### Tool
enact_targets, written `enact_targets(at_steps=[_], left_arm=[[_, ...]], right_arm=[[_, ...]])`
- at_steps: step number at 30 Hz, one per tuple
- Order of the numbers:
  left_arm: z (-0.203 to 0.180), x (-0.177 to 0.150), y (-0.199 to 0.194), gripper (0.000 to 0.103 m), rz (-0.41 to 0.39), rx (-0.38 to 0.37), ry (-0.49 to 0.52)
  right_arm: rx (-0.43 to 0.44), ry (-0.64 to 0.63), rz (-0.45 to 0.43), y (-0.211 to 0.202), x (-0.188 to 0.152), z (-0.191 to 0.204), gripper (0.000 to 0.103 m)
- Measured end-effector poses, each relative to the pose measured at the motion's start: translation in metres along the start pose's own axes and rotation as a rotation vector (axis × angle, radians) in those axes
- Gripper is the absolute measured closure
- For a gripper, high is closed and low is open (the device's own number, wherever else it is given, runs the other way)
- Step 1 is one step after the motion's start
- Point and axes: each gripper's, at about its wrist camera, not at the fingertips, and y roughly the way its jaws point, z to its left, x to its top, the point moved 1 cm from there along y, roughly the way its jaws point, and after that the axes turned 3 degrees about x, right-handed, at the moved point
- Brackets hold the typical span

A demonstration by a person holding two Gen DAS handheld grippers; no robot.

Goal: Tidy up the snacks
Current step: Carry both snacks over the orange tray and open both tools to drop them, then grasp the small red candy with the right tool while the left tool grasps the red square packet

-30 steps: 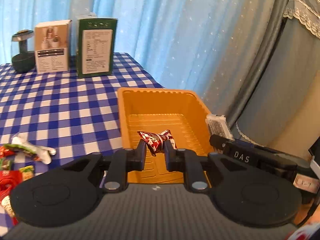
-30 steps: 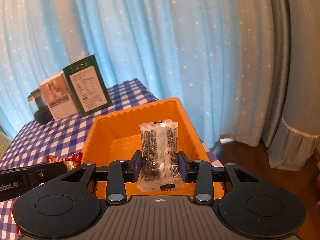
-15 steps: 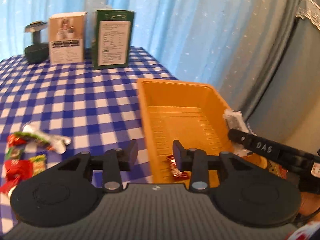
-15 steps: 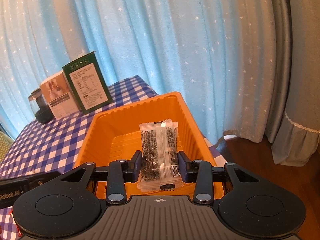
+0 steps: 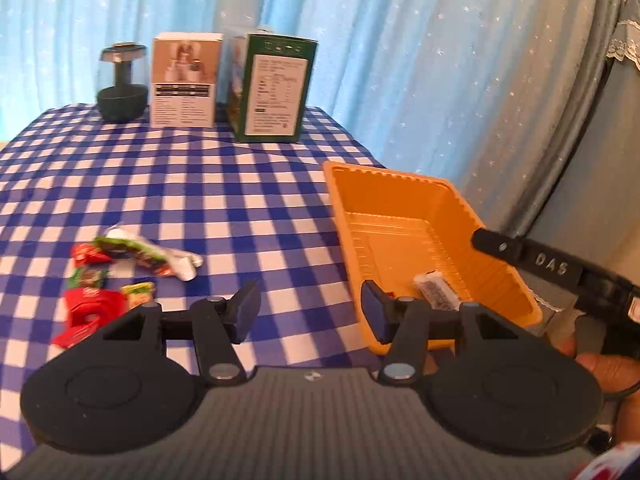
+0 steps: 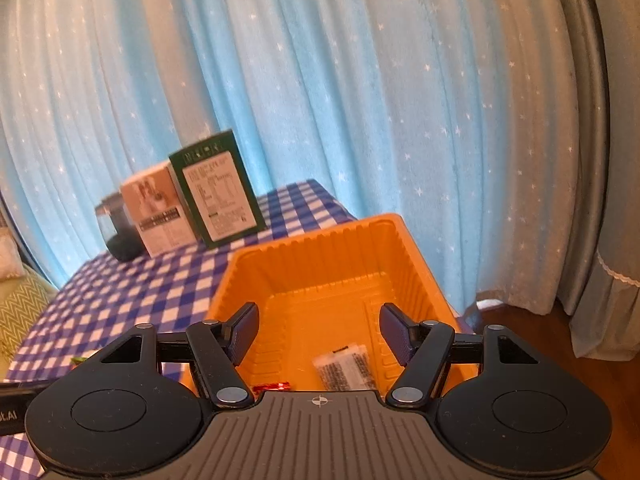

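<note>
An orange tray [image 5: 404, 196] [image 6: 320, 248] stands at the right edge of the checked table. Inside it lie a clear packet of dark seeds [image 5: 436, 294] [image 6: 346, 368] and a red-wrapped candy [image 6: 272, 386]. My left gripper [image 5: 310, 312] hangs over the cloth just left of the tray; its jaws are opening and nothing is between them. My right gripper [image 6: 318, 330] hovers above the tray's near end, jaws opening and empty, the seed packet lying below them. Several loose snacks [image 5: 120, 272] sit in a pile on the cloth to the left.
A white box [image 5: 184, 80], a green box [image 5: 276, 88] and a dark jar [image 5: 120, 84] stand at the table's back edge before a blue curtain. The other gripper's arm [image 5: 560, 272] and a hand [image 5: 608, 364] are beside the tray's right side.
The left gripper let the red candy fall into the tray, opened, and swung left toward the snack pile. The right gripper opened and its seed packet dropped into the tray.
</note>
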Motion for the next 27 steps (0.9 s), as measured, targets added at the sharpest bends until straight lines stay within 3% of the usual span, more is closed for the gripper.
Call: enact_targets(at_steps=[5,16,27], left_arm=[[0.015,-0.012,-0.021,0.043,-0.006,0.027,-0.027],[0.06,-0.035,-0.06,0.031,-0.012,0.111,-0.084],[0.117,-0.056,-0.079,0.03,0.018,0.256,-0.172]], right_arm=[[0.07,-0.054,-0.003,-0.013,-0.013,0.027,0.036],[0.178,-0.172,0.098,-0.026,-0.064,0.091,0.036],[0.259,-0.25,0.136,-0.024,-0.082,0.127,0.036]])
